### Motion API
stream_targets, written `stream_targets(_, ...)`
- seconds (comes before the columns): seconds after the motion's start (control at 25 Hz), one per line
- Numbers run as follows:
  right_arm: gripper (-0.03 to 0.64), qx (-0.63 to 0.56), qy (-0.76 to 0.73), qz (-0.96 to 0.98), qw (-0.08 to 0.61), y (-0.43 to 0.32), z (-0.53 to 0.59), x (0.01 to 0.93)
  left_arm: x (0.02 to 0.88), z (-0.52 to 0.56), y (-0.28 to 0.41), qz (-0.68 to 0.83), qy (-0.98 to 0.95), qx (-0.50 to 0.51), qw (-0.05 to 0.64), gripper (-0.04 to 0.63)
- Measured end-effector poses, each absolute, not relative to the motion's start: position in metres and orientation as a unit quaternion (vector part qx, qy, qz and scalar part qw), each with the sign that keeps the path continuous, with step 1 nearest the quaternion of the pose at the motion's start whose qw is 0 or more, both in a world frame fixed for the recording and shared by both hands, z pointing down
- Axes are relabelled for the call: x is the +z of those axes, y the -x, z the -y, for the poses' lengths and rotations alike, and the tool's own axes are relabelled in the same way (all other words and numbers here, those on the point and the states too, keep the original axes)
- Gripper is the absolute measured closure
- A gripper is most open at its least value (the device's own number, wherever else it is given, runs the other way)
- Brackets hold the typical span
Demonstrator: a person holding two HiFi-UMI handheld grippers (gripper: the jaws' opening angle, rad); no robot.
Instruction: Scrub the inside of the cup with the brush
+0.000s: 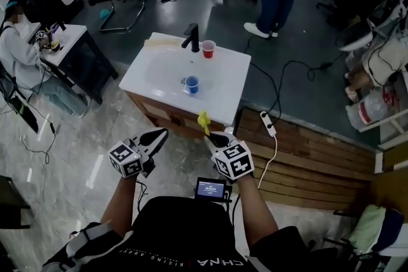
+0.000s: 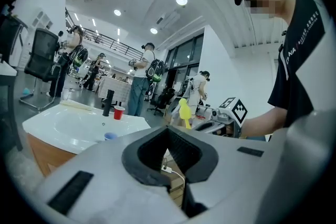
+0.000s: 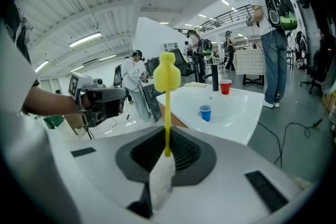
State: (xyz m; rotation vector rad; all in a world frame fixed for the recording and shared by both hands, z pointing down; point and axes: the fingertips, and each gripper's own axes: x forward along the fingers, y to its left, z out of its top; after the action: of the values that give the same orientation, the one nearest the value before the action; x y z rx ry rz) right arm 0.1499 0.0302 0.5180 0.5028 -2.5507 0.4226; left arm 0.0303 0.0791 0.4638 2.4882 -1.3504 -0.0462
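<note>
Yellow plastic, a thin stem topped by a rounded, knobbly head: the brush (image 3: pixel 167 77) stands upright out of my right gripper (image 3: pixel 167 150), whose jaws are clamped on its pale lower end. My left gripper (image 2: pixel 169 136) is fully closed with nothing in it. The small blue cup (image 1: pixel 192 84) sits upright in the glossy white sink (image 1: pixel 156 64), well ahead of both grippers. A red cup (image 1: pixel 208 48) stands on the rim beside the black faucet (image 1: pixel 192 37).
</note>
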Motion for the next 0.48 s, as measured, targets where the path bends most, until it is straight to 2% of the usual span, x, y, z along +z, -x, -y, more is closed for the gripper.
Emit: stream_targets(0.48, 0.58, 0.172, -0.181, 0.935, 0.253, -0.149, 0.022, 0.528, 0.475, -0.027, -0.024, 0.482, -0.858, -0.036, 0.173, 0.592)
